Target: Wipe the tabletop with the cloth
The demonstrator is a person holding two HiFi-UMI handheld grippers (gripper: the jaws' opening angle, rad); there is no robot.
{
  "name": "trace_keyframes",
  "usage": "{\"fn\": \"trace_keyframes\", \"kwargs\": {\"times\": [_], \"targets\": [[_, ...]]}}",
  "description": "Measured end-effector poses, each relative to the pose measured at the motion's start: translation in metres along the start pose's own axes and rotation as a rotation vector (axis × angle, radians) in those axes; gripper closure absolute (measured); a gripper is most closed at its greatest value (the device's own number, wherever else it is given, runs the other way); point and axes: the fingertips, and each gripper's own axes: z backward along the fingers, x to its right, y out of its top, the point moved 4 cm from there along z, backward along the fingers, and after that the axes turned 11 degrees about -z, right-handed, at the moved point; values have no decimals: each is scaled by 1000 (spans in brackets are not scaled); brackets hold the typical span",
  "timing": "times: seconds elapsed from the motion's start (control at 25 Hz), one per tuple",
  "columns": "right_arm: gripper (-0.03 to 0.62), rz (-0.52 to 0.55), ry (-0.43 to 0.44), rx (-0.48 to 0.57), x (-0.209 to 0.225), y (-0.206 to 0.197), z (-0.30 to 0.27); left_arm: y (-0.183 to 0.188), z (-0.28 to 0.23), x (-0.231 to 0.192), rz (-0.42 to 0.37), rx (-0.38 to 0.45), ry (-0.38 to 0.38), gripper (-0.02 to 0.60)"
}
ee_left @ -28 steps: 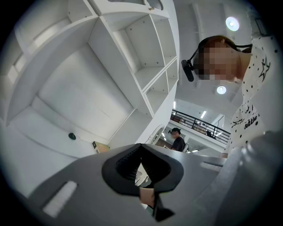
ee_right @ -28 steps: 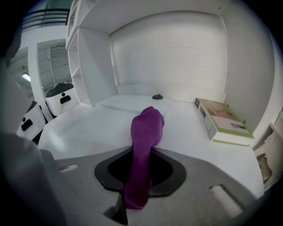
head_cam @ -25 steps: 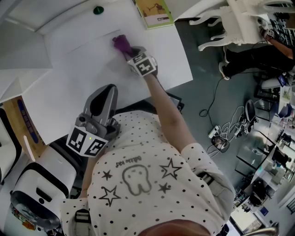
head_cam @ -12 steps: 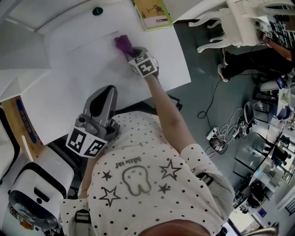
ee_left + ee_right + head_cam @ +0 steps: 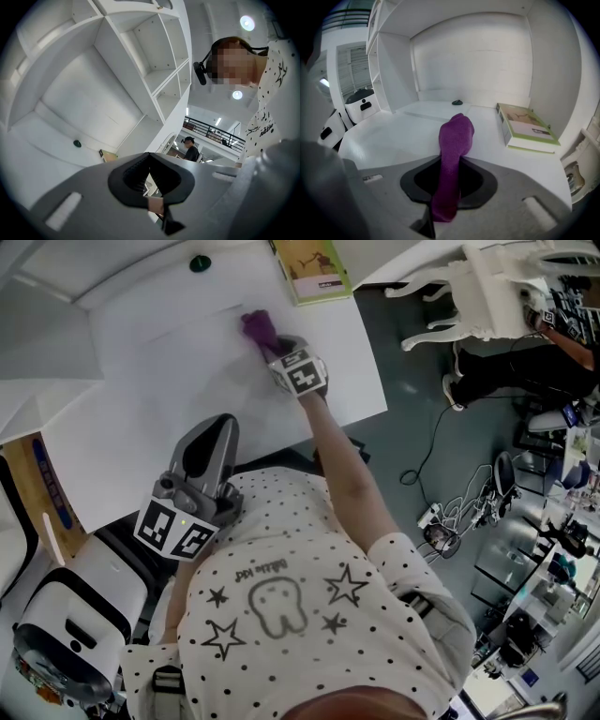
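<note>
Pinching the purple cloth [image 5: 256, 327] tight between its jaws, the right gripper [image 5: 273, 346] holds it against the white tabletop [image 5: 159, 409] just ahead; the left gripper [image 5: 210, 441], jaws together and empty, tilts upward.

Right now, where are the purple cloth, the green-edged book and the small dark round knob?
purple cloth [image 5: 457, 127]: right gripper view, its bunched tip.
green-edged book [image 5: 524, 123]: right gripper view, cover centre.
small dark round knob [image 5: 200, 261]: head view, its top.
</note>
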Motion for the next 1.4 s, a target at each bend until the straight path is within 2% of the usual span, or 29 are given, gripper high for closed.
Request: {"fn": "trace_keyframes", "kwargs": {"times": [1.0, 1.4], "targets": [[517, -20, -55, 11, 44, -4, 13, 0, -1, -1, -7, 4, 19, 586], [517, -27, -49, 20, 51, -3, 16, 0, -4, 0, -8, -6, 25, 586]]}}
